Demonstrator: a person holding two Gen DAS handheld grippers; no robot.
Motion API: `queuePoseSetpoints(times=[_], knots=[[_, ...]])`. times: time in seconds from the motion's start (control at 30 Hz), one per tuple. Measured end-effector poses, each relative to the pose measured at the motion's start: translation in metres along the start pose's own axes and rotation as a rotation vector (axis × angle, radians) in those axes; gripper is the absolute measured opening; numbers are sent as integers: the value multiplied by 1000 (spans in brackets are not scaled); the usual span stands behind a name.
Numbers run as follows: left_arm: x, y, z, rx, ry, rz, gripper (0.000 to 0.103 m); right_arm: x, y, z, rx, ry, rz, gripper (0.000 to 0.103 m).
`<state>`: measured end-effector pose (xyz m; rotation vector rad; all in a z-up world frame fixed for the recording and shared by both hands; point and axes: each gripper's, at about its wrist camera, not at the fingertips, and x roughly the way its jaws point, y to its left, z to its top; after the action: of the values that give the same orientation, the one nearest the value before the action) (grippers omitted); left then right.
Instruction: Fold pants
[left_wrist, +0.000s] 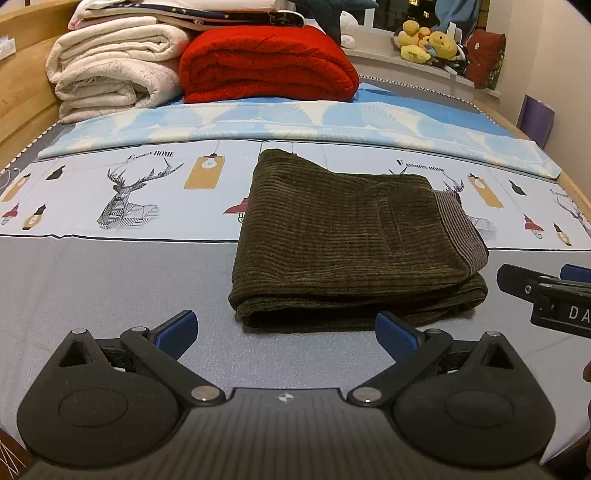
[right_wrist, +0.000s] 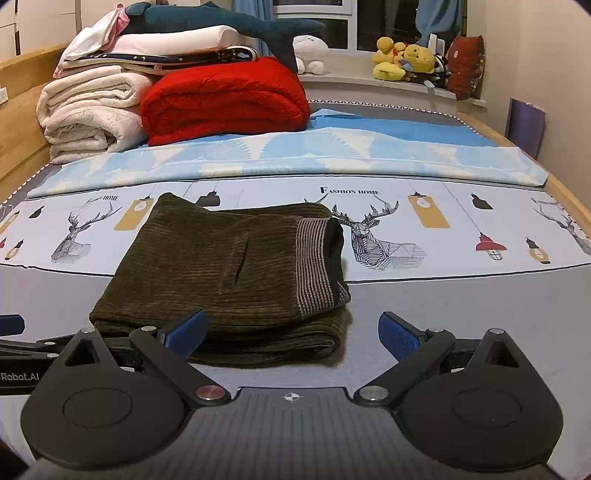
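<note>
Pants (left_wrist: 343, 240): dark olive wide-wale corduroy, folded into a thick rectangular stack, a striped ribbed waistband (right_wrist: 317, 266) showing at the right edge; lying on the bed (left_wrist: 110, 273) across the grey band and the stag-and-lantern print.

Bedding: smooth printed cotton sheet; pale blue fan-patterned cover (left_wrist: 295, 122) beyond it; cream fleece blankets (left_wrist: 110, 77) stacked beside a rolled red plush blanket (left_wrist: 266, 66). Wooden bed frame at left.

Room: windowsill with yellow plush toys (right_wrist: 402, 59); a dark teal plush shark (right_wrist: 221, 22) on the pile.

Left hand-held gripper (left_wrist: 286, 332): fingers spread wide, empty, low before the pants' near fold. Right hand-held gripper (right_wrist: 291, 332): likewise spread, empty, level at the stack's right corner.
</note>
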<state>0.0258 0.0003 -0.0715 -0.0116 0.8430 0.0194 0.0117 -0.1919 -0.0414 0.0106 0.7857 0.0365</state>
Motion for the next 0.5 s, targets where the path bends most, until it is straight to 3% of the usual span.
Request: queuePoseSetpoints(times=[0.5], knots=[[-1, 0, -1, 3, -9, -11, 102, 2, 3, 0, -9, 4, 1, 99]])
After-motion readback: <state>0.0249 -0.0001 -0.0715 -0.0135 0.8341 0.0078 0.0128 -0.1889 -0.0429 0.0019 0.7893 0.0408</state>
